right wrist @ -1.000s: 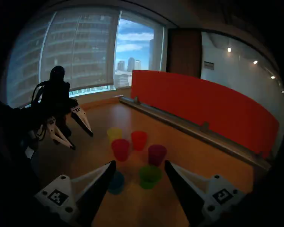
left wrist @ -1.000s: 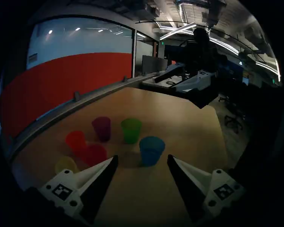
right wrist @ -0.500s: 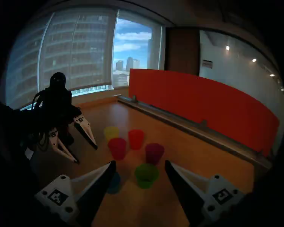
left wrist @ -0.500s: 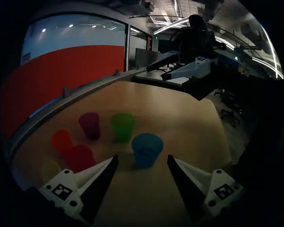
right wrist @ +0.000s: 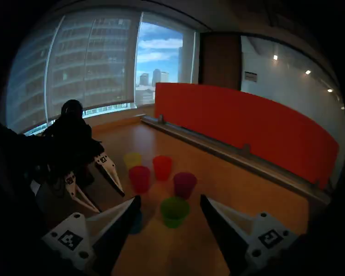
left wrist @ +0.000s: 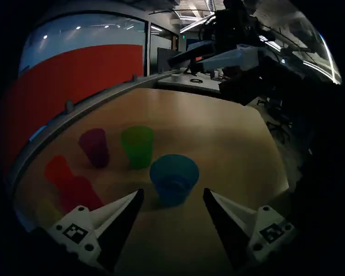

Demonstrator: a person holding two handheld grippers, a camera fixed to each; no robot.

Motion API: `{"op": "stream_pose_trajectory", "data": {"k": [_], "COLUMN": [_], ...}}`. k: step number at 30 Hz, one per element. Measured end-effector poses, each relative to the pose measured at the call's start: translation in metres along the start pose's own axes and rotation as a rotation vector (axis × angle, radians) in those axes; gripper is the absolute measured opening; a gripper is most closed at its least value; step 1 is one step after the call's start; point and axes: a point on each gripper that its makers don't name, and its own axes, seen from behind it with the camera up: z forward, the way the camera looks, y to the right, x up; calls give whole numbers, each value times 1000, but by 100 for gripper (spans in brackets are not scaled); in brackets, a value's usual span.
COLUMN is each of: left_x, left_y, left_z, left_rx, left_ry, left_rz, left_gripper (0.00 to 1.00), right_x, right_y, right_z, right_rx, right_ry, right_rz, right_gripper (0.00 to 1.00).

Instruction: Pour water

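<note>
While left tool (left wrist: 172, 190) gapes open, blue cup (left wrist: 174, 177) stands just beyond its tips.

left tongs (left wrist: 172, 190) spread wide apart, right tongs (right wrist: 170, 197) spread wide apart

Wooden table (right wrist: 246, 184), red partition (right wrist: 246, 119), windows (right wrist: 94, 64); possibly office behind.
</note>
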Motion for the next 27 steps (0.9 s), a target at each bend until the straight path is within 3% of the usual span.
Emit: {"op": "stream_pose_trajectory", "data": {"k": [16, 27], "left_x": [-5, -1], "left_y": [-4, -1], "left_z": [40, 56], "left_rx": [-10, -27], "left_ry": [-23, -29], "left_rz": [8, 21], "left_gripper": [96, 95], "right_x": [-5, -9], "right_y": [4, 7], "right_z": [3, 4], "right_rx": [2, -2], "right_ry": [-7, -14], "right_rz": [6, 3], "right_gripper": [100, 99]}}
